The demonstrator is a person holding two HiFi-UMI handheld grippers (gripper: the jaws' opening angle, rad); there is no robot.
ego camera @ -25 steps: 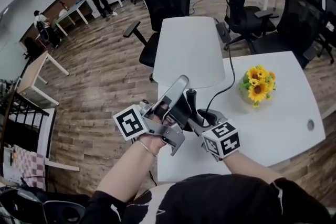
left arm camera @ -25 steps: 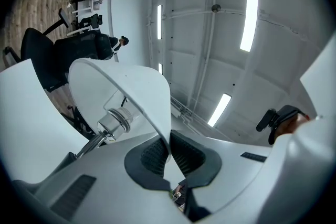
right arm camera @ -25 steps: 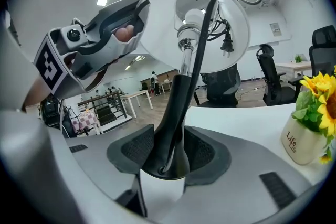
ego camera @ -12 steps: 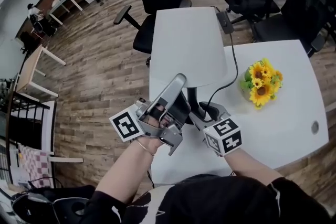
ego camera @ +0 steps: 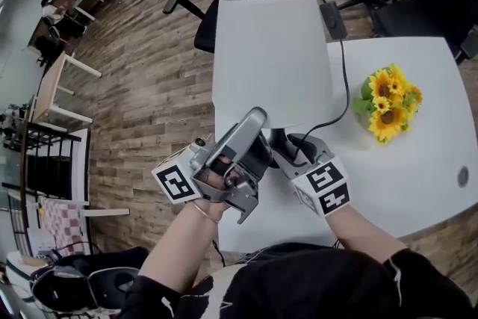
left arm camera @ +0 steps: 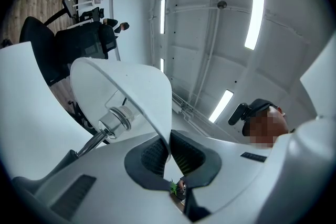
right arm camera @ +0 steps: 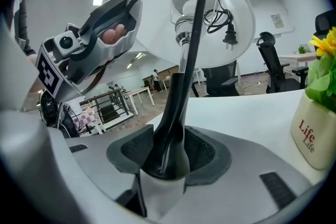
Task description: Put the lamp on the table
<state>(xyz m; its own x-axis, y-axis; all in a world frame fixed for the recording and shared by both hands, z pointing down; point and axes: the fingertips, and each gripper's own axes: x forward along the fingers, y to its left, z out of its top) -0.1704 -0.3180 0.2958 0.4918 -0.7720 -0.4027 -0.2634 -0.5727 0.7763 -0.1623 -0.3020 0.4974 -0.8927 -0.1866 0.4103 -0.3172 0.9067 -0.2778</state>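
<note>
Head view: we are carrying the lamp (ego camera: 269, 60) upright above the near left corner of the white table (ego camera: 426, 175), with both hands meeting at its 6 o'clock.
Left gripper (ego camera: 256, 118): we are pinching the thin lower rim of the shade (left arm camera: 126, 86) between fully closed pads, reaching up from 7 o'clock.
Right gripper (right arm camera: 167, 157): we are clamping the black stem (right arm camera: 178, 92) low down, with the jaws narrow and tight on it.
Why two grips: we are judging that the stem grip is bearing the weight, while the rim pinch is stopping the wide shade from tipping or swinging.
Base: we are hiding it under our hands, so we cannot tell whether it is touching the tabletop yet.
Cord (ego camera: 348, 86): it is running from the stem toward 1 o'clock and off the far edge. A plug (right arm camera: 229, 36) is hanging loose, so nothing seems to be tethering the lamp.
Sunflowers (ego camera: 388, 104): they are standing at 3 o'clock of the lamp, well apart, leaving landing room.
Writing: the flower pot (right arm camera: 315, 123) is showing "Life" twice in red, and the marker cubes (ego camera: 323, 187) are carrying only black-and-white patterns.
</note>
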